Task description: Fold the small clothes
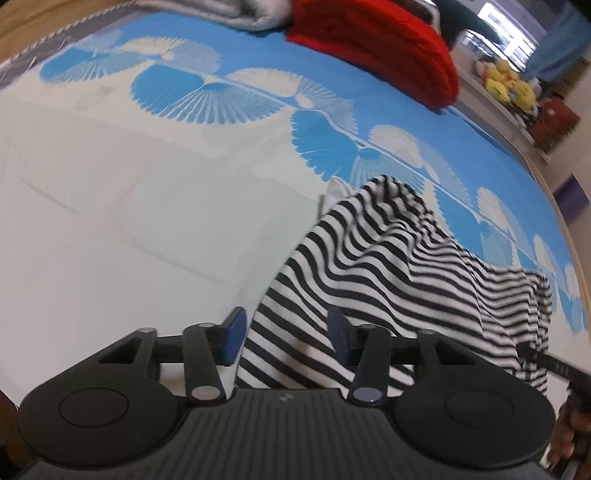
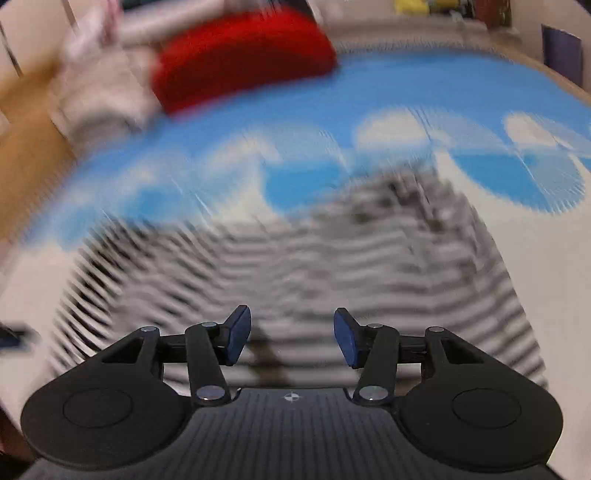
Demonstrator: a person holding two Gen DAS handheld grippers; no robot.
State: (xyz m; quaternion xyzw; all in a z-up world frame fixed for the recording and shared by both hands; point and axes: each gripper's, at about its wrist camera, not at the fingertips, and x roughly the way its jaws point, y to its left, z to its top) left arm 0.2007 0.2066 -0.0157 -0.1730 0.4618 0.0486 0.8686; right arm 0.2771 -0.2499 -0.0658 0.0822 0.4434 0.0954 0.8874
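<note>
Bed (image 1: 110, 221) under your grippers: white-and-blue fan-print cover, striped garment (image 1: 388, 266) rumpled on it, red pillow (image 1: 388, 55) beyond. Left gripper (image 1: 286, 338) fingers apart, stripes between; right gripper (image 2: 291, 338) fingers apart, gripping nothing.

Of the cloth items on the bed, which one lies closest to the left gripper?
The black-and-white striped garment, bunched right at the left gripper. The red one and grey one lie at the far edge.

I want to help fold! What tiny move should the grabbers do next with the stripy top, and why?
Probably lower the left gripper onto the near edge of the stripy top and pinch it. Both grippers, the right gripper too, stand open and hold nothing, and the top lies crumpled on the blue and white bedspread, so it needs spreading flat first.
</note>
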